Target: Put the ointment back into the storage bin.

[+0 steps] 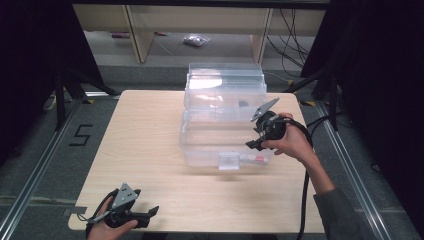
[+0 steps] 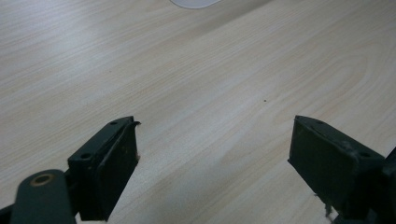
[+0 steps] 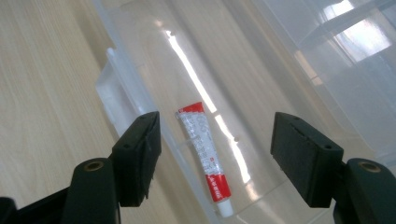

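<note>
A clear plastic storage box [image 1: 200,145] stands on the middle of the wooden table [image 1: 145,135], its lid [image 1: 225,80] raised at the back. A small red-and-white tube [image 1: 255,158] lies on the box floor near the front right corner. My right gripper [image 1: 254,144] hovers over that corner, open; in the right gripper view the tube [image 3: 208,158] lies below the gap between the jaws of the right gripper [image 3: 215,135], untouched. My left gripper [image 1: 152,212] rests low at the table's front left edge, open, and in the left gripper view nothing but bare wood lies between the jaws of the left gripper [image 2: 215,154].
The box has a latch [image 1: 229,161] on its front wall. Floor, shelving legs and cables lie beyond the table's far edge. A floor mark "5" [image 1: 80,135] sits left of the table. Bare wood [image 2: 187,70] stretches ahead of the left gripper.
</note>
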`<action>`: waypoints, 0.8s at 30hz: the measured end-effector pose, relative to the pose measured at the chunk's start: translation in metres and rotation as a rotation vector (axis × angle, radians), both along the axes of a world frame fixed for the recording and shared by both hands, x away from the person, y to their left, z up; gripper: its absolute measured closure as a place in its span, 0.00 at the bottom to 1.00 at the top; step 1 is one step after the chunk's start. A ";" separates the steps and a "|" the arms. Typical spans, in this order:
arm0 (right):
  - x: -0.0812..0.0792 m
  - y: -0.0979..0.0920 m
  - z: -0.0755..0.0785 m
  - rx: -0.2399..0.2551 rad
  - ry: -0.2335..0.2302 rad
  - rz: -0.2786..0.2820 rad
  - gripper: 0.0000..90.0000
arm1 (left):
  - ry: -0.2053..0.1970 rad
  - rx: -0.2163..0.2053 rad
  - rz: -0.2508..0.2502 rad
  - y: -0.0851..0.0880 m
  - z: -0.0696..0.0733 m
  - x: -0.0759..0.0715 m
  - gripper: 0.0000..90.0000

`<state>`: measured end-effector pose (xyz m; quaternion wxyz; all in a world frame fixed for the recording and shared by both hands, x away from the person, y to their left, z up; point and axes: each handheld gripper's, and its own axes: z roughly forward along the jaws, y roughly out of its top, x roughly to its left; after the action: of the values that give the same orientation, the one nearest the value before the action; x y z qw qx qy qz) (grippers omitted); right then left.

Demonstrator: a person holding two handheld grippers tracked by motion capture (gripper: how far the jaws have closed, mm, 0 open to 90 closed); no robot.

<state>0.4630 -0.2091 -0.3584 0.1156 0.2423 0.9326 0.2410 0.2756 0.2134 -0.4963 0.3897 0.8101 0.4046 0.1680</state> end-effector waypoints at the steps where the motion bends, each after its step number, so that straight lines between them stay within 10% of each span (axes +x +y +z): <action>1: -0.002 0.000 -0.001 0.010 0.012 -0.010 0.38 | 0.003 -0.005 -0.007 0.000 0.000 0.000 0.17; 24: -0.041 -0.003 -0.015 0.160 -0.001 -0.084 0.31 | 0.002 0.003 -0.004 -0.001 0.000 0.000 0.17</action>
<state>0.4219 -0.2117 -0.3735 0.1066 0.2894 0.8994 0.3099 0.2756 0.2129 -0.4965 0.3882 0.8117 0.4031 0.1671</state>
